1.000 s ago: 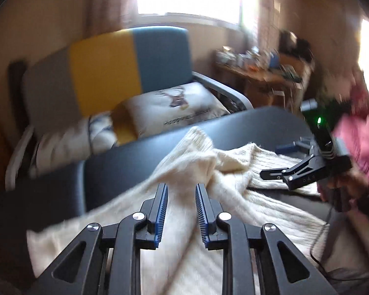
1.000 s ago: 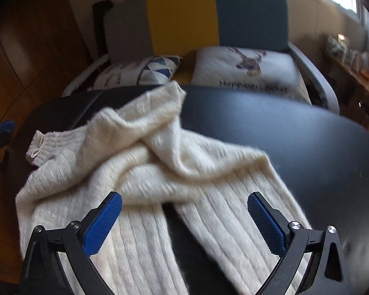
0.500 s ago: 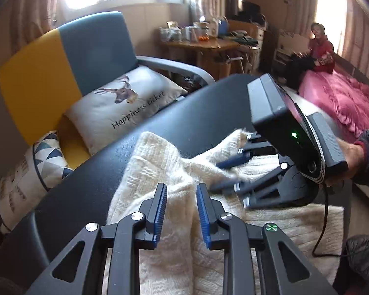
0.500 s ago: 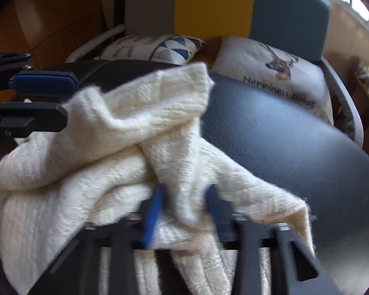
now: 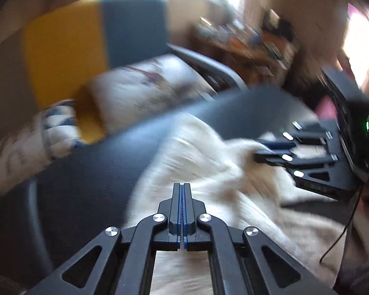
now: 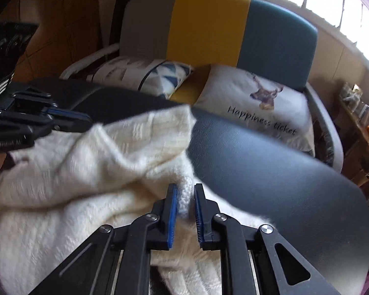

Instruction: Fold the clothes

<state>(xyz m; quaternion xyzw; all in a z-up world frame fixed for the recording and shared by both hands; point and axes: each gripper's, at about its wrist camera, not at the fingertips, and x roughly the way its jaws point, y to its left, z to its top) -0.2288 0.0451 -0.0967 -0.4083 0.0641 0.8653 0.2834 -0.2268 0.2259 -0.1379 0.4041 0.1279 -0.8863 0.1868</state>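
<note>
Right tool (image 6: 185, 196) clamped on a sweater (image 6: 69, 184) fold; left tool (image 5: 182, 189) shut empty, above knit lying ahead and rightward on bench (image 6: 270, 172).

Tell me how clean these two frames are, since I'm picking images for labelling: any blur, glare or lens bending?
Left wrist view: heavy motion smear over the cream sweater, chair and desk; only the left claw stays crisp; the windows blow out white. Right wrist view: much sharper, the cushion lettering readable, slight softness on the sweater's edges, window glare top right; fisheye curves the dark table edge.
</note>
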